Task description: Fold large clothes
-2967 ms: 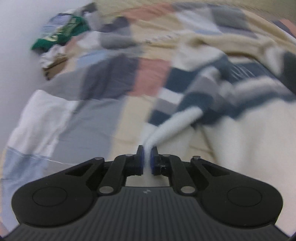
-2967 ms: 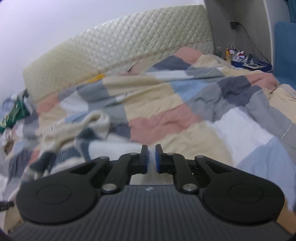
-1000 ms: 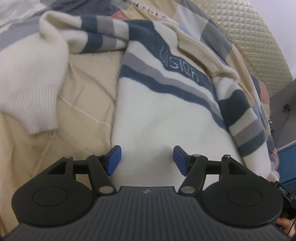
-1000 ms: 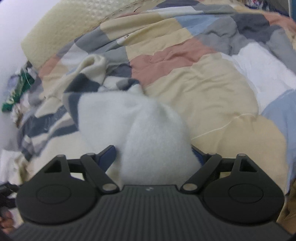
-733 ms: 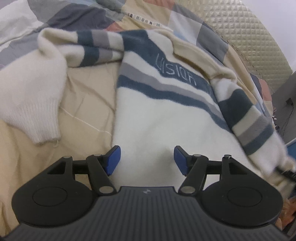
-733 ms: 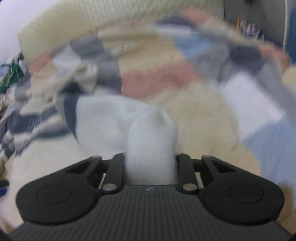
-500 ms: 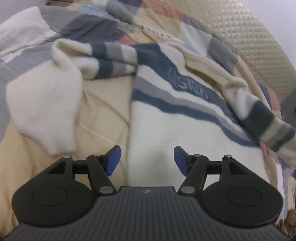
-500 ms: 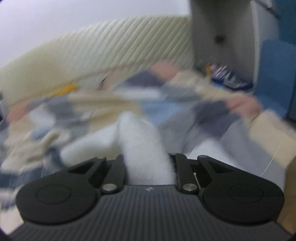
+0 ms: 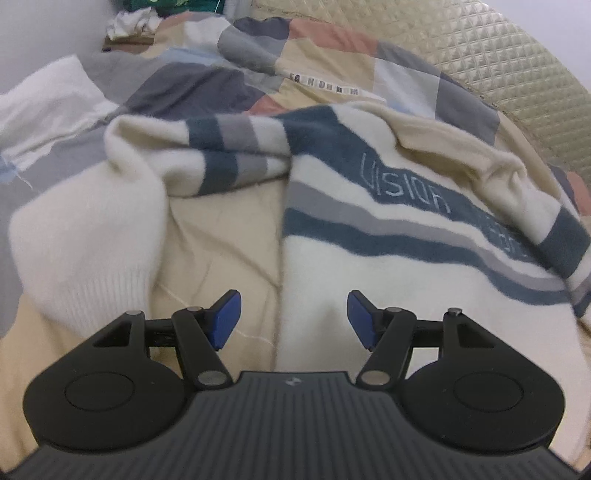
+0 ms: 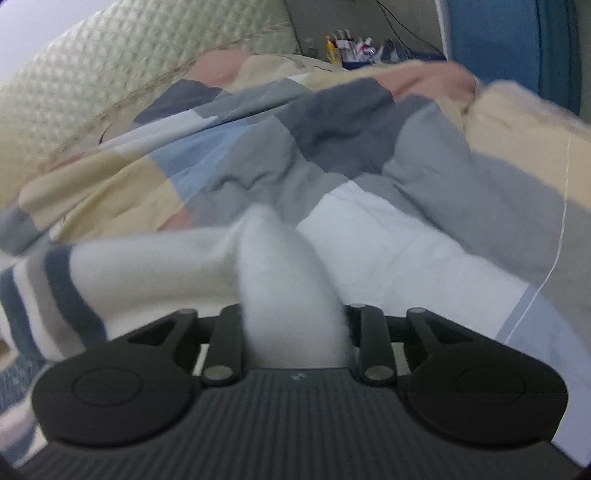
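Note:
A cream sweater (image 9: pixel 369 273) with dark blue and grey stripes and the word VISION lies front-up on a patchwork quilt (image 9: pixel 221 229). Its left sleeve (image 9: pixel 85 236) is bent down with the ribbed cuff toward me. My left gripper (image 9: pixel 293 317) is open and empty, just above the sweater's lower left edge. My right gripper (image 10: pixel 293 325) is shut on the sweater's right sleeve (image 10: pixel 284 273), which bunches up between the fingers and hides the pads. The striped part of that sleeve (image 10: pixel 59 288) trails off to the left.
A quilted beige headboard (image 9: pixel 491 62) runs along the back. A pile of clothes (image 9: pixel 147 18) sits in the far left corner. A nightstand with small items (image 10: pixel 354 46) and a blue curtain (image 10: pixel 517 40) stand at the right.
My right gripper closed on the right sleeve and has carried it out to the right, over the quilt. My left gripper stayed open and drew back a little along the sweater's left edge.

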The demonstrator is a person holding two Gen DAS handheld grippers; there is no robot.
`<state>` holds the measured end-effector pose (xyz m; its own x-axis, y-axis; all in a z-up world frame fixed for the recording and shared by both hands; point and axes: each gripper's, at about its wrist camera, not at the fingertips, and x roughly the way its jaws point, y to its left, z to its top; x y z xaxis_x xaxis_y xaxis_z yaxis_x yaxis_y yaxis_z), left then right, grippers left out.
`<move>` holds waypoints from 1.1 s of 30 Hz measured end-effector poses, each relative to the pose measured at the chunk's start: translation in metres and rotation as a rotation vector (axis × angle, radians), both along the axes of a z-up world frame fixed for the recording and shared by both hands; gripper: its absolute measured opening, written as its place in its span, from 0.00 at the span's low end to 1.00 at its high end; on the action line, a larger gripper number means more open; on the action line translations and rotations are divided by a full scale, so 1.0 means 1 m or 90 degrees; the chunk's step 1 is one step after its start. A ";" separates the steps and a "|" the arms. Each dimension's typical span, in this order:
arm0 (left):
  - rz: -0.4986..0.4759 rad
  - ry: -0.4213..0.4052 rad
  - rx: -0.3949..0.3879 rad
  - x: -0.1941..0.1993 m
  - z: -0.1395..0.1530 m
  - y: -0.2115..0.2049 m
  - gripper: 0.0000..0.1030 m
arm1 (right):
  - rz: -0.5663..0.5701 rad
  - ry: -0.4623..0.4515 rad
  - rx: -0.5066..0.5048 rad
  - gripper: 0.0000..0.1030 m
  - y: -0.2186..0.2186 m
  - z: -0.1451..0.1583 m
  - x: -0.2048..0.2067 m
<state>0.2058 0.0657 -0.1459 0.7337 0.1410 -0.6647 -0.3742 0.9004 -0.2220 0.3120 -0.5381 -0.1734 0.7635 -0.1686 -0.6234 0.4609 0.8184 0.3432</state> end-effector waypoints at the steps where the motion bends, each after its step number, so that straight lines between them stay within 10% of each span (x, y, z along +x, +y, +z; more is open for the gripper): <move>1: 0.002 0.005 -0.001 0.002 -0.002 0.001 0.67 | 0.002 0.004 -0.007 0.29 0.004 -0.002 0.001; 5: 0.011 0.023 -0.030 0.007 -0.010 0.007 0.67 | 0.004 0.002 -0.027 0.33 0.017 0.004 -0.005; 11: 0.000 0.023 -0.065 0.003 -0.010 0.011 0.67 | 0.011 -0.034 -0.015 0.73 0.023 0.029 -0.032; 25: -0.057 0.024 -0.134 -0.039 0.013 0.007 0.67 | 0.153 -0.125 -0.022 0.73 0.123 0.118 -0.146; 33: -0.077 0.066 -0.223 -0.067 0.006 0.007 0.67 | 0.254 -0.050 0.159 0.73 0.185 0.069 -0.193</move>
